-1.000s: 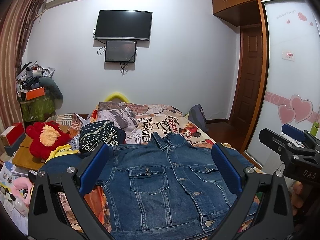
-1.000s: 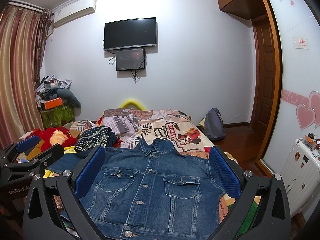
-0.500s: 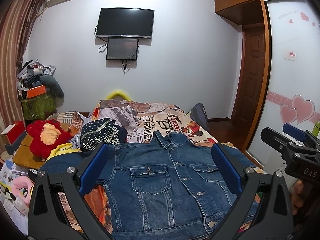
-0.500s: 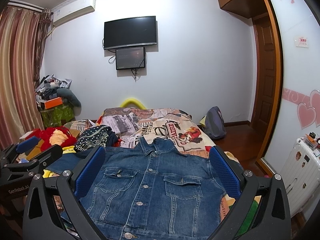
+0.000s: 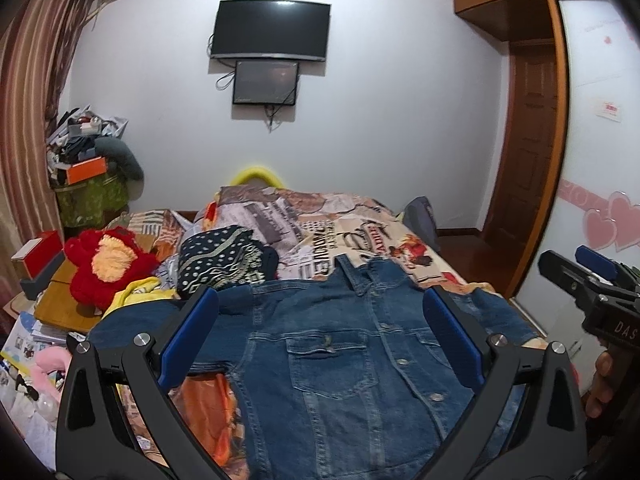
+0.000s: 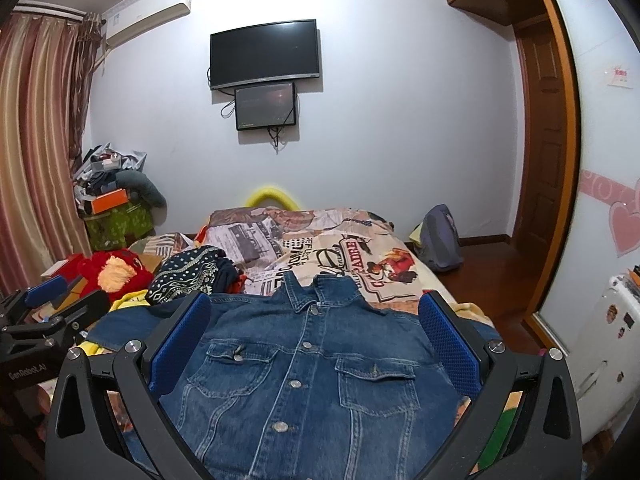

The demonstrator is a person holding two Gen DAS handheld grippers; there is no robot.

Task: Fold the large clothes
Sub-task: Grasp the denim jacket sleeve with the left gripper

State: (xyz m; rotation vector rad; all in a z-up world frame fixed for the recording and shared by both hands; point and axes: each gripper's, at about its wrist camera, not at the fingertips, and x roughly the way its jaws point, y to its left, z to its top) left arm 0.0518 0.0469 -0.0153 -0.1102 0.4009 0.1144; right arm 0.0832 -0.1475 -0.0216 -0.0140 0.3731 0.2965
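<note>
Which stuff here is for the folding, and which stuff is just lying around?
For the folding:
denim jacket, spread flat, buttoned
left tongs, open
right tongs, open
bed under the jacket

Just lying around:
red plush toy
dark patterned cloth
backpack on the floor
wall TV

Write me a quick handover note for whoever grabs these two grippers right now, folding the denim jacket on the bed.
Left gripper: open, empty, held above the jacket.
Right gripper: open, empty, also above the jacket.
Denim jacket: lies flat on the bed, front up, buttoned, collar toward the wall, both sleeves spread out to the sides.
Beside it, to the left: a patterned dark garment and a red plush toy, not part of this fold.
Done: jacket laid out, it seems. No fold is visible.
Left: probably fold in each sleeve, then fold the body.
</note>
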